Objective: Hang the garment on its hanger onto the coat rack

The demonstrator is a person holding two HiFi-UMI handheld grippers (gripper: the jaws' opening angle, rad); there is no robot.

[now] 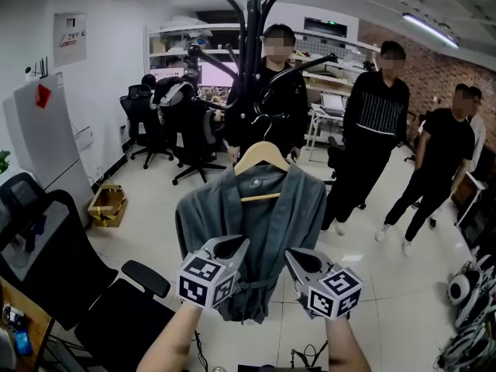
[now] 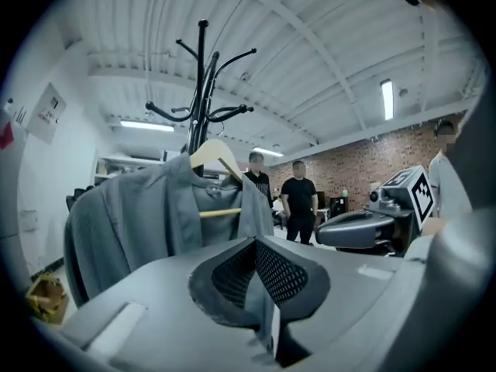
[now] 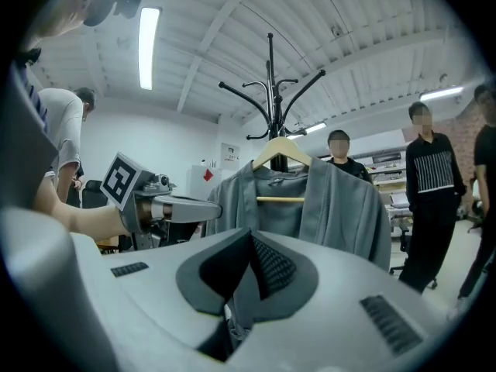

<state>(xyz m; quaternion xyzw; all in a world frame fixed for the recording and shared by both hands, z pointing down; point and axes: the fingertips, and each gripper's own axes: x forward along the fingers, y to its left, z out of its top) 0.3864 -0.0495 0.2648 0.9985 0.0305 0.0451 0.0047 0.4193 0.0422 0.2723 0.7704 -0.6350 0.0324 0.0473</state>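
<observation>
At far left a wall notice (image 1: 70, 39) carries red and dark print, too small to read. The square patterns on the gripper cubes are codes, not words.

The left gripper (image 1: 236, 242) points level at the lower hem, its jaws clenched on a thin fold of the garment (image 1: 263, 215). The left gripper view shows that sliver of grey cloth squeezed between the mesh pads.

The garment is a grey robe-like piece that drapes in loose folds with a sash tied at the waist. It looks soft, light and limp. It will not hold a shape, will swing freely and could slide off a shoulder if pulled sideways. No brand or label on it can be read.

It hangs from the wooden hanger (image 1: 262, 155) in front of the black coat rack (image 1: 253, 45). The hook seems to sit over one of the lower arms, though it is lost against the dark clothing behind. The stiff hanger, at its neck or its crossbar, is the sounder place to take hold for lifting. The cloth suits only steadying or smoothing.

The right gripper (image 1: 293, 254) points nearly level beside the left one. It too is clamped on the hem, with bunched cloth between its pads.
</observation>
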